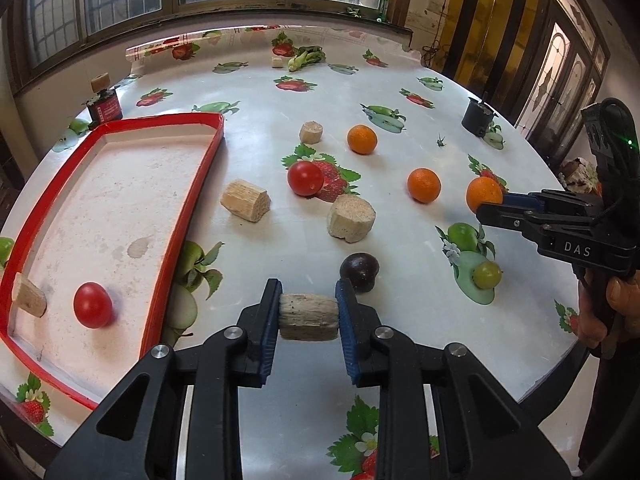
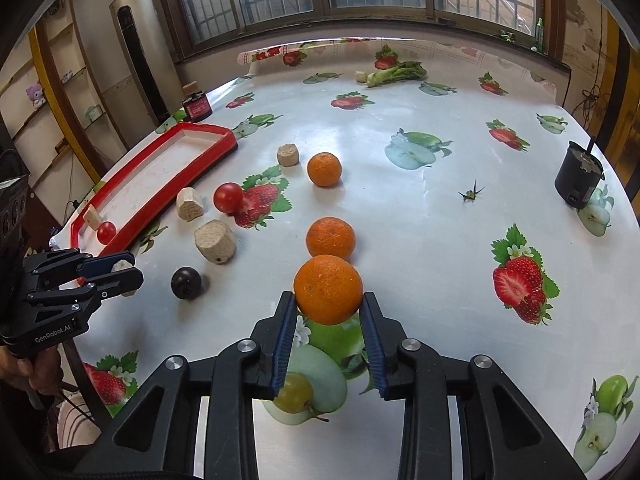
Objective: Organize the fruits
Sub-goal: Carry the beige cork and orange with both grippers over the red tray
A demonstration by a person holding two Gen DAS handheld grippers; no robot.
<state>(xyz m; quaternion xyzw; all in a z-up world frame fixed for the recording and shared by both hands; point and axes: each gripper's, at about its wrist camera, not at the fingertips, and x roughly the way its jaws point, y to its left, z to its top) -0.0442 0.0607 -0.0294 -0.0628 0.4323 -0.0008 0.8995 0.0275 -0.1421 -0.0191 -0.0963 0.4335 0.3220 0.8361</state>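
My left gripper (image 1: 308,312) is shut on a tan corn-cob piece (image 1: 309,317), held above the table's front edge, right of the red-rimmed tray (image 1: 188,204). The tray holds a red tomato (image 1: 93,305) and a cob piece (image 1: 29,300). My right gripper (image 2: 329,306) is shut on an orange (image 2: 328,289); it also shows in the left wrist view (image 1: 482,195). Loose on the table: two oranges (image 2: 330,238) (image 2: 324,169), a tomato (image 1: 305,178), a dark plum (image 1: 359,271), a green grape (image 1: 487,275), three cob pieces (image 1: 245,200) (image 1: 351,218) (image 1: 311,132).
The round table (image 1: 400,80) has a fruit-print cloth. A black cup (image 2: 579,180) stands at the right edge, a red tin (image 1: 105,106) behind the tray, leafy greens (image 2: 396,72) at the back. A small green stem (image 2: 471,193) lies mid-right. Windows are behind.
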